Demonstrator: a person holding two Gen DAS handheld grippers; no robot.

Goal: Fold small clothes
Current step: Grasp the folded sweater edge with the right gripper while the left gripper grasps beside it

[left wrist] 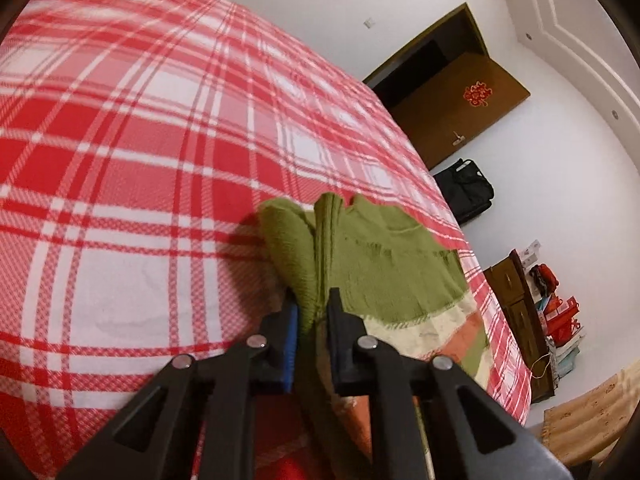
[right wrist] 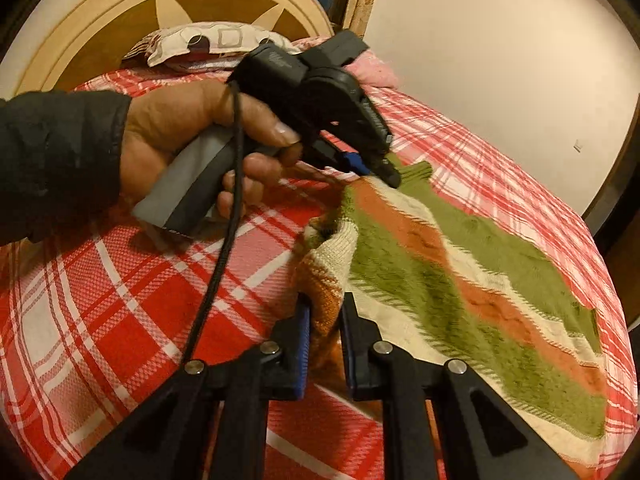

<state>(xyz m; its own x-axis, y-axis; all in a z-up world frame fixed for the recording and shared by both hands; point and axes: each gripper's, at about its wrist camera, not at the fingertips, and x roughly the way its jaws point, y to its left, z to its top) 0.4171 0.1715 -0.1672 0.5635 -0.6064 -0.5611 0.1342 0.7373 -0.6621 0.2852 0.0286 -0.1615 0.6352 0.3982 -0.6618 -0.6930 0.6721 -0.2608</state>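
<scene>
Bedsheet (right wrist: 120, 320) squares of red and white fill the left of the right wrist view, with a wooden headboard (right wrist: 120, 12) and a pillow (right wrist: 208, 42) far behind. A hand (right wrist: 188, 140) in a dark sleeve comes in from the left there and grips the handle of the left gripper (right wrist: 390, 174). Its tips are pinched on the far green edge of the small striped sweater (right wrist: 460, 280).

The sweater lies in the middle and right of the bed, with green, orange and cream bands. It is mostly flat, with bunched knit at its near left corner.

Near the bottom, the right gripper (right wrist: 325, 316) has its two fingers close together, and the orange and cream corner is squeezed between them.

In the left wrist view, the left gripper (left wrist: 314, 304) is also narrow, holding a ridge of green knit that stands up in folds. Far right are a brown door (left wrist: 460, 104), a black bag (left wrist: 464, 190) and a low cabinet (left wrist: 516, 312) with red boxes (none of these matter for the job).

I think this is the start of a fold: both corners on one side are caught. Next, both hands should lift together and carry that side across to the right, keeping the edge tight and level so it lands straight.
</scene>
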